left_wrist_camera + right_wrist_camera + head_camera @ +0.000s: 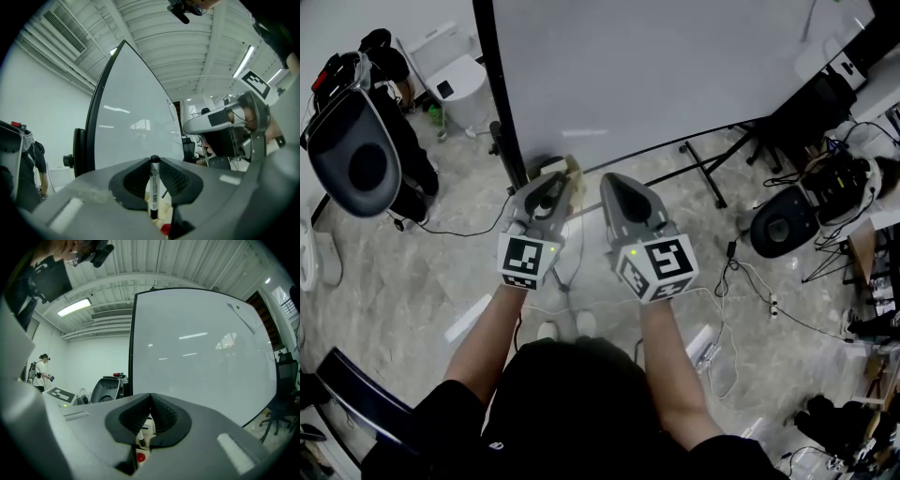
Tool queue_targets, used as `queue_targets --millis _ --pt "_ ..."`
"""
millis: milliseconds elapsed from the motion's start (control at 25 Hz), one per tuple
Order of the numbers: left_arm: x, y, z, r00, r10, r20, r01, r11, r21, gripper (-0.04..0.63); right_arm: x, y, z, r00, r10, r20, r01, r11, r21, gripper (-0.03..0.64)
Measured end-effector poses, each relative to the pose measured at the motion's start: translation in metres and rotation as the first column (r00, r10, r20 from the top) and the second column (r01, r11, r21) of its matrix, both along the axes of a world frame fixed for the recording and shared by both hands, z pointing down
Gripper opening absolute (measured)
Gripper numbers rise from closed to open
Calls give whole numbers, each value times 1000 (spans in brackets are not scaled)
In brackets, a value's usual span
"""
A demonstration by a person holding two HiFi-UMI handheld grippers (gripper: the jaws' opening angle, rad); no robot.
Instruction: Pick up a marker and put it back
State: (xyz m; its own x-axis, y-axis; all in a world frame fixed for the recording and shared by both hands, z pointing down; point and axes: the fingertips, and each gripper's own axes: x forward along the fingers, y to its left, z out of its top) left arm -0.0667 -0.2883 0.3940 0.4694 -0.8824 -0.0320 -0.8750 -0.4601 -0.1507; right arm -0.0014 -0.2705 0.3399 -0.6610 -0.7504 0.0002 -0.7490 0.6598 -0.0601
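My left gripper (549,184) is shut on a white marker (153,187) with a black cap. The marker stands upright between the ribbed pads (174,180), its cap just past the tips. My right gripper (616,183) is beside it on the right, shut with nothing between its pads (161,416). Both point at the lower edge of the whiteboard (675,66). Below the jaws sits a cream holder (165,212) with a red cap (139,457) showing in it. From the left gripper view the right gripper (225,126) shows on the right.
The whiteboard's black frame post (502,103) and stand legs (703,173) are close ahead. An office chair (356,155) stands at the left and a black chair (783,225) at the right. Cables (750,281) lie on the floor. A person (43,367) stands far off.
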Motion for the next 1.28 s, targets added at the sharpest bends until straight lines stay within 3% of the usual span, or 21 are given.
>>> queue_targets --millis 1280 --pt "45 -43 77 988 8 152 9 993 -114 77 32 -48 45 1000 -29 7 30 996 -83 9"
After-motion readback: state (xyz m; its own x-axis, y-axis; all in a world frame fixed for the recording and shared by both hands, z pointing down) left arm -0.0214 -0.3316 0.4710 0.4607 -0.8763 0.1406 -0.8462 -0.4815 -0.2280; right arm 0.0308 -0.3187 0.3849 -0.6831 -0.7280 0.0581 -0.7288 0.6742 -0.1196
